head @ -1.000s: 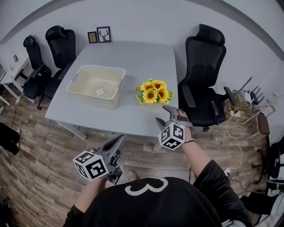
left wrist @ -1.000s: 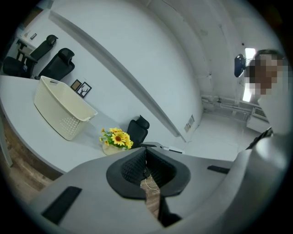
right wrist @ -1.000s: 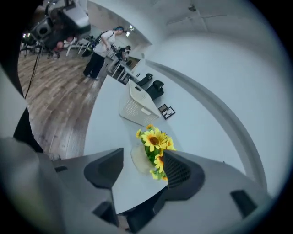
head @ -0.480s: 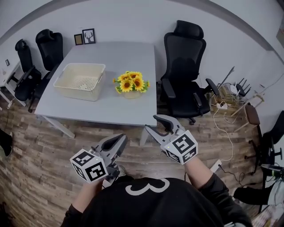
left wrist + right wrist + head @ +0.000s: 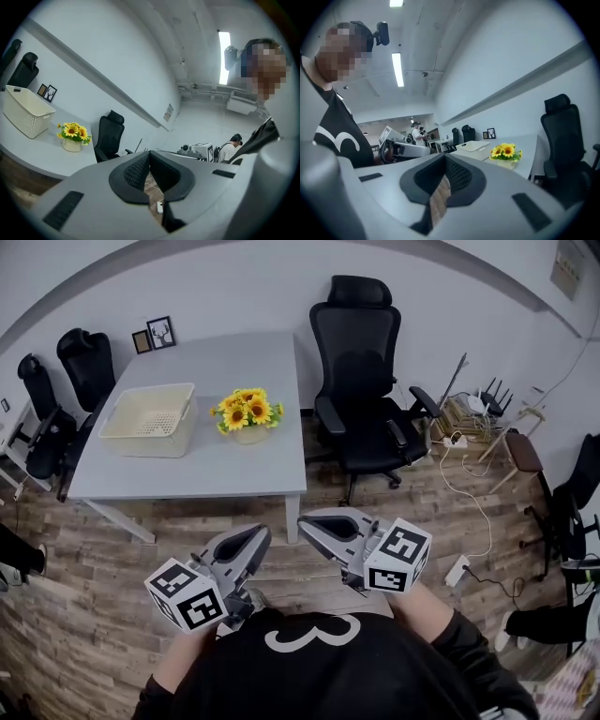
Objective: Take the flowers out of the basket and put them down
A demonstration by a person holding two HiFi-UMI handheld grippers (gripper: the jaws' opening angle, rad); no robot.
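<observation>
A pot of yellow sunflowers (image 5: pixel 242 412) stands on the grey table (image 5: pixel 216 474), just right of the empty cream basket (image 5: pixel 150 418). Both grippers hang over the wooden floor, well short of the table's near edge. My left gripper (image 5: pixel 253 540) is shut with nothing in it, and so is my right gripper (image 5: pixel 309 526). In the left gripper view, the left gripper (image 5: pixel 149 161) has its pads together, with the flowers (image 5: pixel 72 133) and basket (image 5: pixel 26 112) far off at the left. The right gripper (image 5: pixel 445 164) shows pads touching, with the flowers (image 5: pixel 505 152) and basket (image 5: pixel 472 146) beyond.
A black office chair (image 5: pixel 361 390) stands right of the table; two more chairs (image 5: pixel 56 399) stand at its left. Two small picture frames (image 5: pixel 153 334) lean at the table's far edge. Cables and a power strip (image 5: pixel 464 568) lie on the floor at the right.
The right gripper's jaws have gone from wide open to shut, empty. Both grippers have drawn back from the table, which now sits farther away and to the left.
</observation>
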